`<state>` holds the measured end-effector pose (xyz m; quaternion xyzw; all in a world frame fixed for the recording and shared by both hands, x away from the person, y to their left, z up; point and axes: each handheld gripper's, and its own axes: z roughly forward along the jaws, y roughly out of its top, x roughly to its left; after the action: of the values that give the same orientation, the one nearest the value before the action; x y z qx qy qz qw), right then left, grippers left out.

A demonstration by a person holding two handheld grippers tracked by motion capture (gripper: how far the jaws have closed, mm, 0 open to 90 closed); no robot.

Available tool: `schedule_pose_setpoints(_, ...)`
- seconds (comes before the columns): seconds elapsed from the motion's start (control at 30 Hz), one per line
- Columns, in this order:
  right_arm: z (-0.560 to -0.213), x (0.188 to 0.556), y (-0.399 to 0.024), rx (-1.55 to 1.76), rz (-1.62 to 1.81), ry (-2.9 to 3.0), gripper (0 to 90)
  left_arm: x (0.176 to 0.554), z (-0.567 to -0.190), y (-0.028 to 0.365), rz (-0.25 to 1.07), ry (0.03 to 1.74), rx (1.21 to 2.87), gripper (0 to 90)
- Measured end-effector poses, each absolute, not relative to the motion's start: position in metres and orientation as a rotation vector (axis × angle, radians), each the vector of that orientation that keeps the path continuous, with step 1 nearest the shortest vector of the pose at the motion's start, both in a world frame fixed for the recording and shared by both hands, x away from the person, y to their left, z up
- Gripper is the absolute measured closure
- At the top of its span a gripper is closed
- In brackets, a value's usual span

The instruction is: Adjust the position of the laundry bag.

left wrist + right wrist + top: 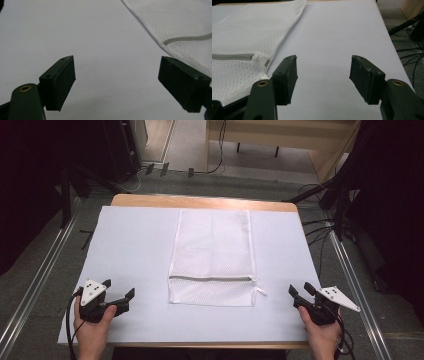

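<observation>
White mesh laundry bag point(212, 257) lies flat at the middle of the table, on a pale sheet point(135, 245) that covers most of the wooden tabletop point(200, 201); a grey zipper point(210, 279) runs across its near end, with the pull tab point(261, 291) sticking out at the bag's right edge. Left gripper point(120, 301) rests near the sheet's front left corner, well apart from the bag, jaws spread with nothing between them; right gripper point(300, 292) sits near the front right, just beside the pull tab, jaws likewise spread and empty.
</observation>
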<state>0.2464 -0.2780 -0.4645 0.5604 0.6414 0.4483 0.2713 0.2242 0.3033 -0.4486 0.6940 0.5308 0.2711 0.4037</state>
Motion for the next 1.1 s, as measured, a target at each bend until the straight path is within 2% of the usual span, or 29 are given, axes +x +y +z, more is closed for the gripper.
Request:
schedule_pose_setpoints(0.2, -0.465, 0.246, -0.264, 1.481, 1.216, 1.782, 41.8, 0.220, -0.447, 0.294, 0.663, 1.314, 1.753, 14.8)
schedule_pose_setpoints(0.37, -0.462, 0.239, -0.245, 1.459, 1.241, 1.825, 46.4, 0.218, -0.448, 0.279, 0.638, 1.275, 1.776, 15.7)
schedule_pose_setpoints(0.7, -0.461, 0.230, -0.204, 1.454, 1.233, 1.940, 50.6, 0.219, -0.453, 0.246, 0.598, 1.233, 1.863, 26.7)
schedule_pose_setpoints(0.8, -0.462, 0.229, -0.195, 1.497, 1.204, 1.941, 52.7, 0.218, -0.453, 0.242, 0.603, 1.225, 1.866, 27.3)
schedule_pose_setpoints(0.87, -0.463, 0.229, -0.181, 1.507, 1.233, 1.969, 53.2, 0.218, -0.452, 0.242, 0.606, 1.227, 1.851, 27.6)
schedule_pose_setpoints(0.9, -0.464, 0.231, -0.159, 1.490, 1.265, 2.027, 53.2, 0.218, -0.451, 0.243, 0.610, 1.238, 1.837, 28.5)
schedule_pose_setpoints(0.93, -0.464, 0.231, -0.159, 1.490, 1.265, 2.027, 53.2, 0.217, -0.450, 0.245, 0.611, 1.246, 1.831, 28.5)
schedule_pose_setpoints(1.0, -0.464, 0.234, -0.124, 1.402, 1.270, 2.093, 52.4, 0.216, -0.449, 0.251, 0.609, 1.259, 1.816, 29.2)
schedule_pose_setpoints(1.1, -0.465, 0.237, -0.104, 1.354, 1.295, 2.145, 50.4, 0.215, -0.449, 0.254, 0.618, 1.266, 1.810, 29.4)
